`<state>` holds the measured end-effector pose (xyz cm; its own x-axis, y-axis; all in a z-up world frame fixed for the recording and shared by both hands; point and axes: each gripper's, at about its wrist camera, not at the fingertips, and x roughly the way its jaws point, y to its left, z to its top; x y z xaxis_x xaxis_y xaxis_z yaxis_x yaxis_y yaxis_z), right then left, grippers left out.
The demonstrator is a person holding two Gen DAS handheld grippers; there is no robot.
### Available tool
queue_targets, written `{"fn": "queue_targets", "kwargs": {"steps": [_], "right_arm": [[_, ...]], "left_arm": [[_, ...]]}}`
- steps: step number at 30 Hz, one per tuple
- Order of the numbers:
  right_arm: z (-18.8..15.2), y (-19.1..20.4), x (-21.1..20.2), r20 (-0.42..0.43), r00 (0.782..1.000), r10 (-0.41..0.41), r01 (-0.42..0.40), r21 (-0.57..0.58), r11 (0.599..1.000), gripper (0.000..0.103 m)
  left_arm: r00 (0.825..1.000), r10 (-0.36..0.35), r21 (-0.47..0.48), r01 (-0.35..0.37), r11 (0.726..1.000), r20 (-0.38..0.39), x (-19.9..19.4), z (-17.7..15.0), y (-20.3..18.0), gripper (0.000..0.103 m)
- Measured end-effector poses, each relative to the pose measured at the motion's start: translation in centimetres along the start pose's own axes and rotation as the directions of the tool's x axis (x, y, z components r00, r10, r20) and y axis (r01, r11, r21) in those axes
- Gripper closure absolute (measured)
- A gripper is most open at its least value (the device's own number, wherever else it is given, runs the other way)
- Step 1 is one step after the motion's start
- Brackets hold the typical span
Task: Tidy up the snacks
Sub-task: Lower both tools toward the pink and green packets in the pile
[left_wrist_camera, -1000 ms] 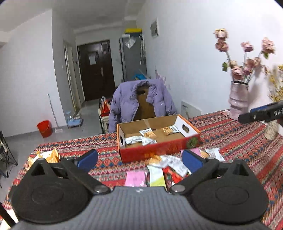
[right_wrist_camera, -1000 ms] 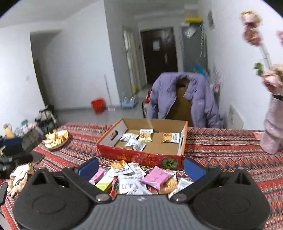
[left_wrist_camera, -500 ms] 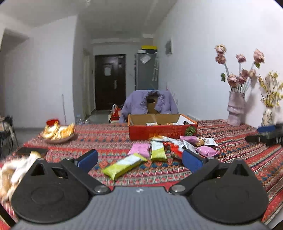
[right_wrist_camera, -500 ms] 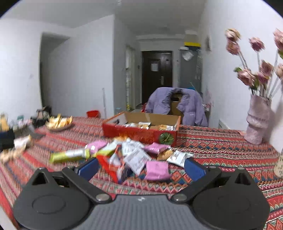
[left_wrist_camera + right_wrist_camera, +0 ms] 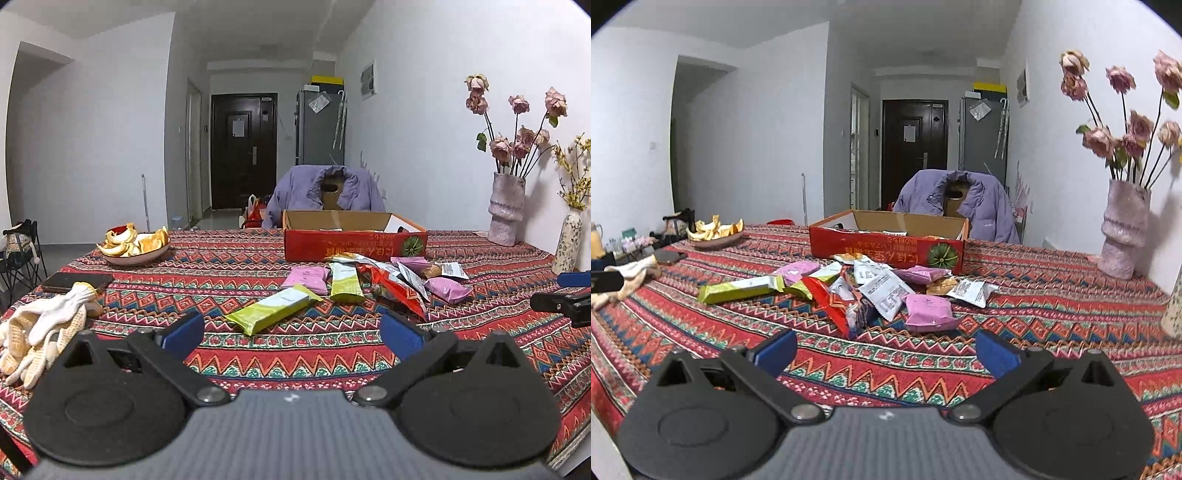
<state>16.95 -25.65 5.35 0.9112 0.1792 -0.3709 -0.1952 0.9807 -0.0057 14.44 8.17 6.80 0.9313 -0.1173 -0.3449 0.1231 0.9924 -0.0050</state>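
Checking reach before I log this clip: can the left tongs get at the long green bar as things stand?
Probably yes. The left tongs are open and empty, and the green bar lies alone on bare cloth just ahead, apart from the snack pile.

Dim, cool indoor light; fisheye-bent edges

Snack packets [image 5: 882, 291] lie heaped before the red box [image 5: 886, 251] on the patterned tablecloth [image 5: 1052, 317]; jaws apart, empty.

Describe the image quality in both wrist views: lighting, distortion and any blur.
Left wrist view: even, cool indoor light, sharp across the snack pile; fisheye bends the walls, dark corners. Right wrist view: same light, sharp, the pink vase leans with the distortion near the edge; the open right hand-held gripper fills the bottom.
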Motion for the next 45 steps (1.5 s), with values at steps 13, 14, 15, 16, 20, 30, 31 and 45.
{"fn": "queue_targets", "kwargs": {"steps": [13,14,15,16,20,30,31,45], "right_arm": [[1.4,-1.6,4.6,-0.055,0.998,-0.022,0.023,0.026,0.999,0.000],[1.7,-1.8,5.0,-0.061,0.998,-0.022,0.024,0.033,0.999,0.000],[1.9,-2.0,5.3,-0.062,0.998,-0.024,0.027,0.039,0.999,0.000],[2.1,-2.4,5.8,-0.060,0.998,-0.030,0.033,0.052,0.998,0.000],[3.6,-4.2,7.7,-0.072,0.997,-0.035,0.043,0.108,0.993,0.000],[6.0,-7.0,13.3,-0.081,0.997,0.002,0.013,0.178,0.984,0.000],[6.1,-6.9,14.0,-0.088,0.996,0.007,0.009,0.176,0.984,0.000],[3.5,-5.8,22.2,-0.235,0.969,0.081,-0.051,0.133,0.990,0.016]], "left_arm": [[0.994,-0.014,0.019,0.016,1.000,-0.108,7.1,2.2,-1.6,0.000],[0.994,-0.021,0.020,0.023,1.000,-0.109,7.7,2.6,-1.5,0.000],[0.993,-0.033,0.016,0.035,0.999,-0.114,8.5,3.1,-1.4,0.000],[0.992,-0.045,0.009,0.047,0.999,-0.118,9.2,3.5,-1.3,0.000],[0.988,-0.057,-0.006,0.056,0.998,-0.142,12.3,5.0,-1.4,0.000],[0.972,-0.080,-0.069,0.067,0.995,-0.219,19.0,6.4,-0.8,0.000],[0.969,-0.088,-0.068,0.074,0.995,-0.231,19.7,6.5,-0.9,0.000],[0.945,-0.060,0.088,0.093,0.992,-0.322,27.0,5.0,-2.5,0.000]]}}
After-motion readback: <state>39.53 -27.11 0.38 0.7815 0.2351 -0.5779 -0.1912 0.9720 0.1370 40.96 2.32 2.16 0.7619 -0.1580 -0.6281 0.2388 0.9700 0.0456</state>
